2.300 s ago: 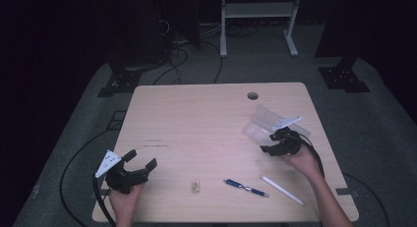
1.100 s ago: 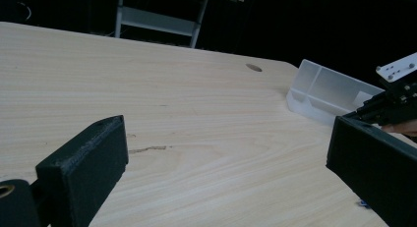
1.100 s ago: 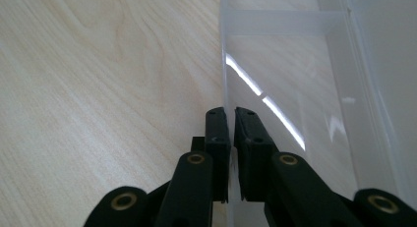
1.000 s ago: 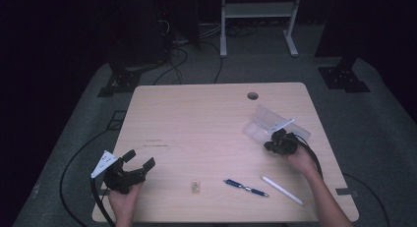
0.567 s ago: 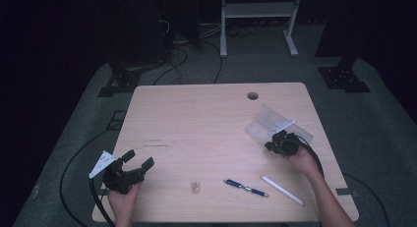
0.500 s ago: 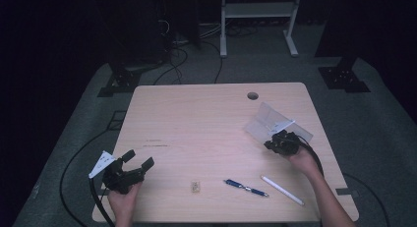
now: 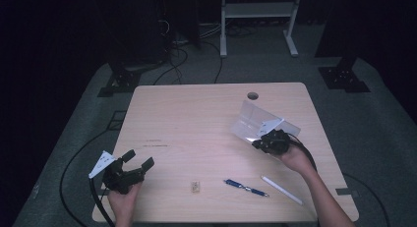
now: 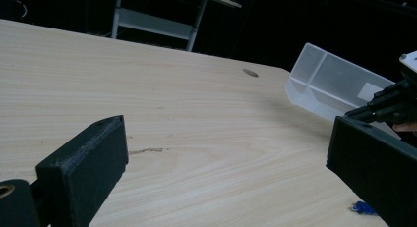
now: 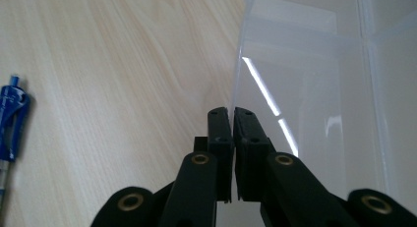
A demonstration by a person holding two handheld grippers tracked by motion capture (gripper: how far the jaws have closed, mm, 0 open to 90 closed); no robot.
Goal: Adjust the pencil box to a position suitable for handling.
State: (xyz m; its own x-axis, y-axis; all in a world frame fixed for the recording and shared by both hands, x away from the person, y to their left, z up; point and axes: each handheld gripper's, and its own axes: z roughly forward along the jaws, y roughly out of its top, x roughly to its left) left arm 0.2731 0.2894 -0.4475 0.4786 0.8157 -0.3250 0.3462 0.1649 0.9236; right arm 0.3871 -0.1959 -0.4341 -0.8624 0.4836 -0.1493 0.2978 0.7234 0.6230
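A clear plastic box (image 7: 255, 120) stands tilted near the table's right edge, its near side lifted off the wood. My right gripper (image 7: 260, 142) is shut on the box's thin wall. In the right gripper view the jaws (image 9: 232, 111) pinch the edge of the clear box (image 9: 305, 89). My left gripper (image 7: 138, 159) rests at the table's front left corner, open, with nothing between its jaws (image 8: 228, 138). The left gripper view shows the tilted box (image 8: 329, 84) far off with the other gripper on it.
A blue pen (image 7: 246, 187) and a white pen (image 7: 282, 189) lie near the front edge, in front of my right hand. A small tan block (image 7: 195, 186) sits front centre. A cable hole (image 7: 253, 96) is at the table's back. The blue pen (image 9: 12, 119) lies left of the right jaws.
My right gripper has risen a little with the box wall in its jaws, and the box has tipped up further. The left gripper has stayed still.
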